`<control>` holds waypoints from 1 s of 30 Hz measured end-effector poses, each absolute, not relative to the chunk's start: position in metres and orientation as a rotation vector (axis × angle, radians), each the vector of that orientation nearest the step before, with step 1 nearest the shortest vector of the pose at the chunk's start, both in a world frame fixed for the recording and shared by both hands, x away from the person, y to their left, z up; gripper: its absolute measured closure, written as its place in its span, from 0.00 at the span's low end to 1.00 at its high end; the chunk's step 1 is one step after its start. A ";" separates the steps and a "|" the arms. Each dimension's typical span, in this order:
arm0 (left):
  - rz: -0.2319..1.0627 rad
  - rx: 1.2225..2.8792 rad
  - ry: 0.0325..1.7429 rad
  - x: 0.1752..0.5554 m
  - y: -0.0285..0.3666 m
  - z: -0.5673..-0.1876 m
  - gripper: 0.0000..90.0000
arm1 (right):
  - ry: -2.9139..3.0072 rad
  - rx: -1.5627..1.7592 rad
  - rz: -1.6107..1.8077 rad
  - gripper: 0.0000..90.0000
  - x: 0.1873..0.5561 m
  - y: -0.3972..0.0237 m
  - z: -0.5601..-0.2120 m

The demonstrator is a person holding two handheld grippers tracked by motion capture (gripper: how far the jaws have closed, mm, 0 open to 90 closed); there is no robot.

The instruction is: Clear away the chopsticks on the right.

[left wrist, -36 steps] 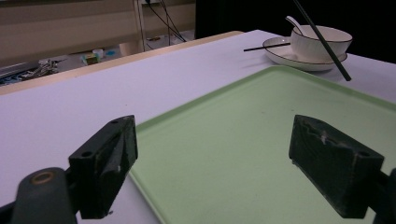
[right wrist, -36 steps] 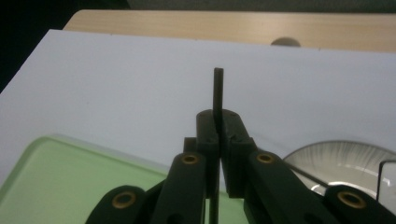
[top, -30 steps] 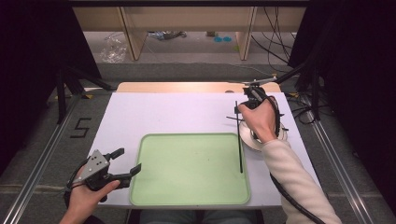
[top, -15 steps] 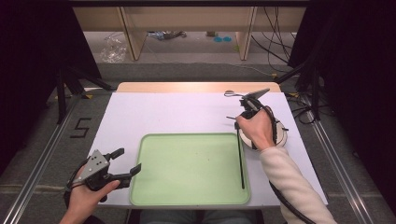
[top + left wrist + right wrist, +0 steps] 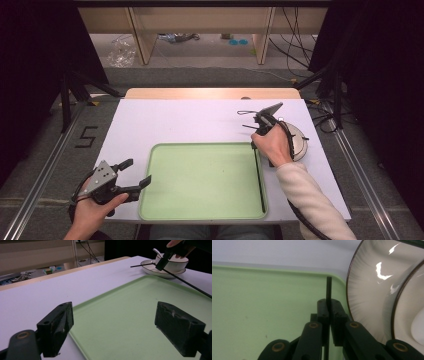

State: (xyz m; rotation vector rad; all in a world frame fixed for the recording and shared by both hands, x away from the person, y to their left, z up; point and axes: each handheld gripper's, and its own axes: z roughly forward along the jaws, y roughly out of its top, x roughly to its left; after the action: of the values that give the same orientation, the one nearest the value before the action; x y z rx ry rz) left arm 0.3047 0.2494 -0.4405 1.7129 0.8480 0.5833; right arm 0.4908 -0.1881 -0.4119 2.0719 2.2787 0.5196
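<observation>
Room: we work at a white table (image 5: 190, 122) ringed by dark curtains, with shelving and cables on the floor beyond.
Table: its pale top keeps every dark item easy to see, which we judge suits the overhead camera.
Tray: the green tray (image 5: 200, 180) lies at the near middle edge, between our two hands, so either can reach it; its floor is bare apart from one thin rod.
Plate: a white dark-rimmed plate (image 5: 367, 290) sits just beside the tray's right far corner, carrying a bowl (image 5: 172, 263) with a spoon (image 5: 157, 252) in it.
Right gripper: the right gripper (image 5: 329, 306) has its jaws pressed together on a chopstick (image 5: 328, 287), held near the tray's far right corner, next to the plate.
Chopstick: it runs along the tray's right side, its near length low over the tray floor; we cannot tell whether it touches.
Second stick: another thin black stick (image 5: 138, 265) lies by the plate's rim, apparently the mate.
Left gripper: the left gripper (image 5: 134, 175) waits off the tray's near left corner, jaws wide apart and empty, likely kept clear of the working side.
</observation>
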 end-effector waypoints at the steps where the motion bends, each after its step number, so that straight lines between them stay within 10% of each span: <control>1: 0.582 1.712 0.849 0.305 0.249 -0.441 0.17 | 2.271 2.074 0.510 0.98 0.491 -0.188 -0.413; 30: 0.579 1.715 0.849 0.304 0.249 -0.441 0.17 | 2.280 1.973 0.369 0.91 0.484 -0.170 -0.443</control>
State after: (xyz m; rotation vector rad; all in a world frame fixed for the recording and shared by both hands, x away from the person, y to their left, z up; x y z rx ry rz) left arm 0.3044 0.2492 -0.4407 1.7153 0.8485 0.5789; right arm 0.4843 -0.1700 -0.4427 1.9732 2.2799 0.3687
